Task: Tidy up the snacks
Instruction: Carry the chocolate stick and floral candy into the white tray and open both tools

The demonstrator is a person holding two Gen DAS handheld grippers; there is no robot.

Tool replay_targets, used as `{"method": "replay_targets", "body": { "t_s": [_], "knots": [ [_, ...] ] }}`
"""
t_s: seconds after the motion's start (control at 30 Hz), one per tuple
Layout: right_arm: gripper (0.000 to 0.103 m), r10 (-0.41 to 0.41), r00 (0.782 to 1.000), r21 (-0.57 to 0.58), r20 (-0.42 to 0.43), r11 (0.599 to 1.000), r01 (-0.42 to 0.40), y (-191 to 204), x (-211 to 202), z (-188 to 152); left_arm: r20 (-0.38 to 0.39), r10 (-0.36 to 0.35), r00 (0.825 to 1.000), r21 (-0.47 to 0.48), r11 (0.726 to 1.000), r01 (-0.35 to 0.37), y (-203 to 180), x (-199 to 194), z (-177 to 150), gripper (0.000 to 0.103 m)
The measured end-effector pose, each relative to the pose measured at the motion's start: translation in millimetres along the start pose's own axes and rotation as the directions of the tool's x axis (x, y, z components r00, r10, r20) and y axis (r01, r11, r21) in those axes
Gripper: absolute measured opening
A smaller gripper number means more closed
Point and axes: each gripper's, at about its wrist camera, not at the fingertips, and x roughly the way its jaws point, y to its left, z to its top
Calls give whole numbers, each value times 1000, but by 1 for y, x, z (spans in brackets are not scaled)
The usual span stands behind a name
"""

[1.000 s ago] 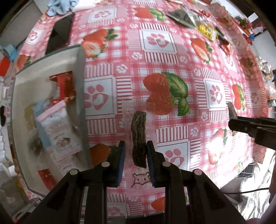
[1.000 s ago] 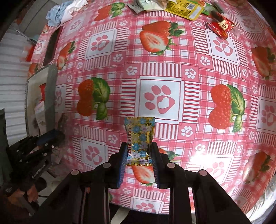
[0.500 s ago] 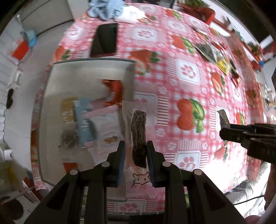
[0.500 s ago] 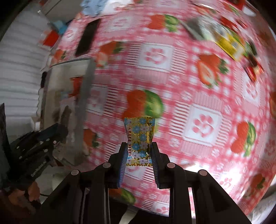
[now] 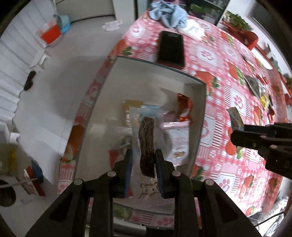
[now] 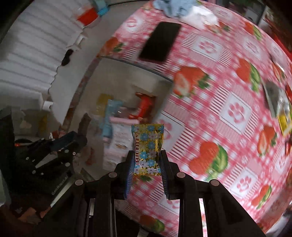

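A black phone (image 5: pixel 170 49) lay on the strawberry-print tablecloth (image 5: pixel 235 98). Beyond the phone, a crumpled blue cloth (image 5: pixel 167 13) sat by a white cloth (image 5: pixel 194 30). Left of the phone, off the table, stood a red container (image 5: pixel 50 34).

Your left wrist camera looks steeply down along its fingers, close above the white box (image 5: pixel 196 116), which fills the centre; the table's pink strawberry cloth (image 5: pixel 237 98) runs off toward 2 o'clock. Your right wrist camera sits further toward the table's middle, facing the same way, with the box (image 6: pixel 113 76) at 10 o'clock. Both views share the box, the black phone (image 5: pixel 170 48) (image 6: pixel 159 42) at 12 o'clock and the blue cloth (image 5: pixel 168 11) beyond.
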Motion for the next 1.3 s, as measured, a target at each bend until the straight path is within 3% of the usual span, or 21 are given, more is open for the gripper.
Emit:
{"method": "replay_targets", "body": {
  "t_s": [0.3, 0.9, 0.97, 1.03, 1.1, 1.17, 1.2, 1.23, 1.3],
  "knots": [
    [28, -7, 999, -63, -43, 998, 4, 36, 21, 20, -16, 9, 1000, -39, 999, -9, 19, 8, 1, 26],
    [29, -43, 991, -81, -125, 996, 33, 55, 58, 28, -56, -5, 998, -34, 999, 4, 26, 27, -2, 28],
    [29, -38, 990, -75, -134, 997, 29, 54, 60, 27, -49, 2, 999, -25, 1000, -3, 25, 26, -4, 38],
    [29, -42, 989, -69, -140, 997, 32, 54, 63, 27, -42, 8, 999, -30, 1000, -9, 26, 25, -4, 65],
    [30, -48, 989, -62, -143, 997, 40, 53, 63, 27, -29, 10, 1000, -38, 999, -11, 27, 22, -5, 77],
    [49, -54, 989, -56, -141, 997, 47, 53, 62, 26, -24, 12, 1000, -50, 999, -13, 28, 21, -4, 80],
    [76, -59, 989, -56, -135, 997, 52, 53, 61, 26, -28, 14, 1000, -53, 998, -15, 28, 21, -5, 81],
    [85, -63, 990, -57, -123, 997, 57, 54, 58, 25, -38, 16, 999, -53, 998, -18, 28, 22, -4, 81],
    [85, -69, 991, -59, -116, 996, 62, 53, 55, 24, -46, 20, 999, -53, 998, -22, 28, 23, -5, 82]
  ]
}}
